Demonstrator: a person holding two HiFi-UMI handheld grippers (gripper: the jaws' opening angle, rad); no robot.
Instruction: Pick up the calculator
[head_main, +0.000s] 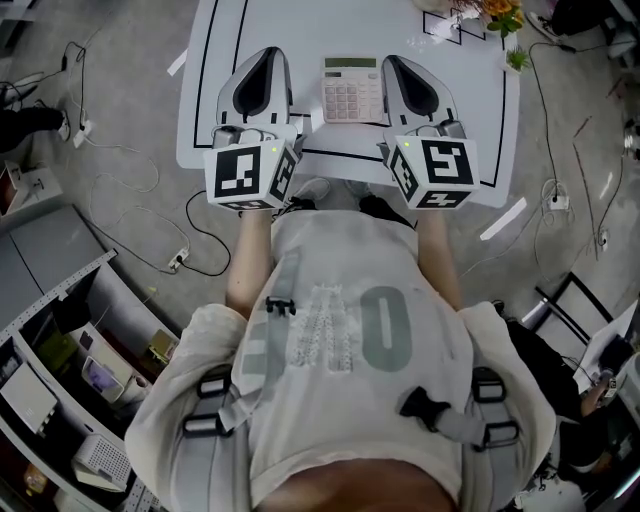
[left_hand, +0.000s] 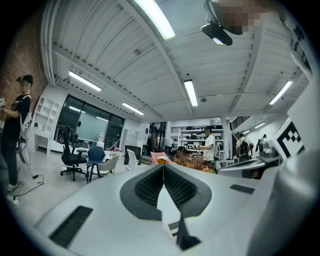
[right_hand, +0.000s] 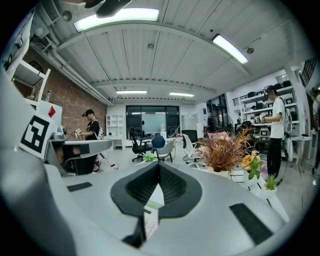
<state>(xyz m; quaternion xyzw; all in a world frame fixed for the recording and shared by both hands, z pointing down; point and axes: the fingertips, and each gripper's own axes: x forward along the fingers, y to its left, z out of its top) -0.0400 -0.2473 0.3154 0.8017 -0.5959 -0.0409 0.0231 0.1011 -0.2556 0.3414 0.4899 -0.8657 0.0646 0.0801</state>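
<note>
A white calculator (head_main: 352, 90) with a green-tinted display lies flat on the white table (head_main: 200, 120), between my two grippers. My left gripper (head_main: 270, 52) is just left of it, jaws shut with nothing between them. In the left gripper view its pads meet at the tip of the left gripper (left_hand: 163, 165). My right gripper (head_main: 390, 60) is close to the calculator's right edge, also shut and empty. In the right gripper view, the right gripper (right_hand: 159, 163) has its tips touching. Below them a slice of the calculator's keys (right_hand: 150, 220) shows through the gap.
Black tape lines (head_main: 245, 30) mark the tabletop. Potted plants and orange flowers (head_main: 505, 15) stand at the table's far right corner. Cables (head_main: 150, 215) trail over the floor on both sides. Shelving (head_main: 60, 370) stands at lower left. People stand farther off in the room.
</note>
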